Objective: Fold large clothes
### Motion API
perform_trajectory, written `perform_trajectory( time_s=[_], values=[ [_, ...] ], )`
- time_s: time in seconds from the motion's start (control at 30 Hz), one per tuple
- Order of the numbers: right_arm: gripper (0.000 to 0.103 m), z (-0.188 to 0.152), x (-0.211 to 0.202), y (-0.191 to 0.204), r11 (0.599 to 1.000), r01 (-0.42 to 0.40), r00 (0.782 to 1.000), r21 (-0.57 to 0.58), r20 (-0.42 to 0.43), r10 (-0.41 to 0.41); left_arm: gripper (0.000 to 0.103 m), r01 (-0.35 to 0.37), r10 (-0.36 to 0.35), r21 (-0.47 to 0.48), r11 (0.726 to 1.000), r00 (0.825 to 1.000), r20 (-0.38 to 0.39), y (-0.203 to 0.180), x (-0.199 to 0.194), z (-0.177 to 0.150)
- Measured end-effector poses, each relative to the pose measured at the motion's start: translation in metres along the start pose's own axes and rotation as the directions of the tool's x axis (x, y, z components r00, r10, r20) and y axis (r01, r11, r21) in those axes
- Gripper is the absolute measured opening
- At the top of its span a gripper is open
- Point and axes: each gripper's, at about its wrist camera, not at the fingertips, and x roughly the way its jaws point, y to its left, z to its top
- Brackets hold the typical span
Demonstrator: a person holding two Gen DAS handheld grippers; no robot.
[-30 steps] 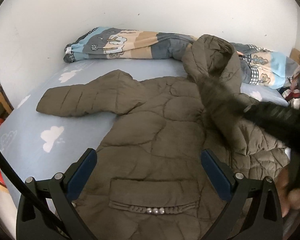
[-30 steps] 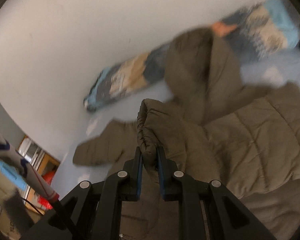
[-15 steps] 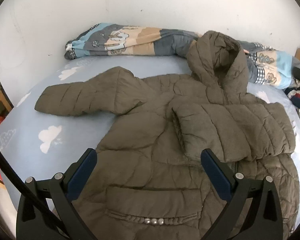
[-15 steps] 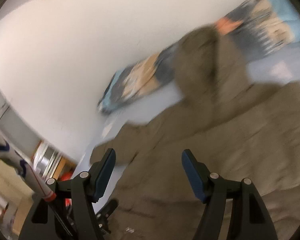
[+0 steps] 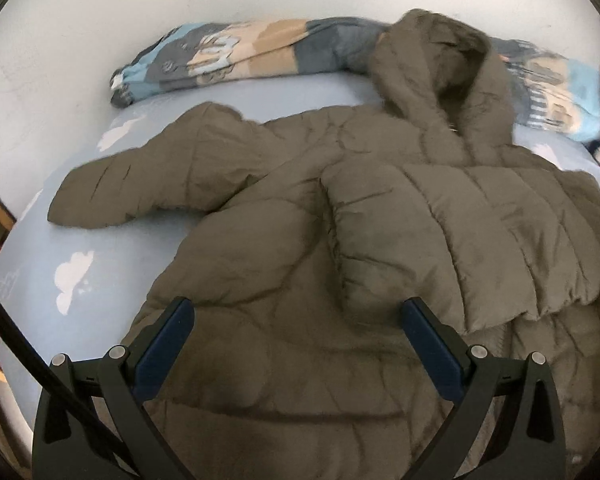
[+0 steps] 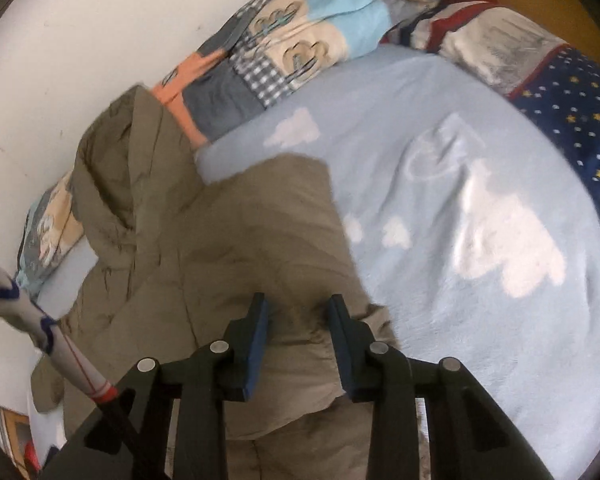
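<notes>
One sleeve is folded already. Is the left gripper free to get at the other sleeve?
Probably yes. The left gripper is open and empty above the jacket, and the flat sleeve lies uncovered on the sheet.

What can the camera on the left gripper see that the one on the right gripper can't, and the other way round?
Only the left wrist view shows the jacket's outstretched sleeve, the other sleeve folded across its chest, and the left gripper, open above the jacket.

Only the right wrist view shows the navy star-print fabric, the bare stretch of cloud-print sheet, and the right gripper, its jaws closing with nothing gripped between them.

Both show the olive puffer jacket with its hood, the patchwork blanket and the white wall.
</notes>
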Motion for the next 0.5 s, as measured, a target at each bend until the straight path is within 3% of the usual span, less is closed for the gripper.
perform_trajectory(
  time_s=[0.13,0.2,0.27,0.33,0.43,0.5],
  values=[
    [0.035,-0.018,0.030,0.012,0.998,0.000,0.993,-0.056,-0.115,-0.007,0.103,0.015,-0.021,-0.076,0.997,0.997,-0.075,0.014,0.018,0.003],
    [0.035,-0.028,0.044,0.020,0.991,0.049,0.990,-0.126,-0.123,-0.064,0.103,0.029,-0.038,-0.103,0.994,0.996,-0.082,0.019,0.017,0.002],
    [0.035,-0.028,0.039,0.024,0.986,0.079,0.989,-0.146,-0.112,-0.096,0.103,0.021,-0.026,-0.098,0.995,0.998,-0.051,0.020,0.008,0.005],
    [0.037,-0.024,0.022,0.030,0.987,0.083,0.994,-0.139,-0.064,-0.093,0.103,0.004,0.000,-0.113,0.994,0.999,0.034,0.024,-0.009,0.009],
    [0.037,-0.028,-0.001,0.055,0.978,0.041,0.999,-0.205,0.012,-0.040,0.103,0.025,-0.010,-0.127,0.992,0.993,0.118,0.027,-0.024,0.012],
    [0.037,-0.037,-0.008,0.078,0.961,-0.030,0.999,-0.275,0.014,0.035,0.103,0.033,-0.022,-0.105,0.994,0.994,0.111,0.023,-0.023,0.013]
  ],
)
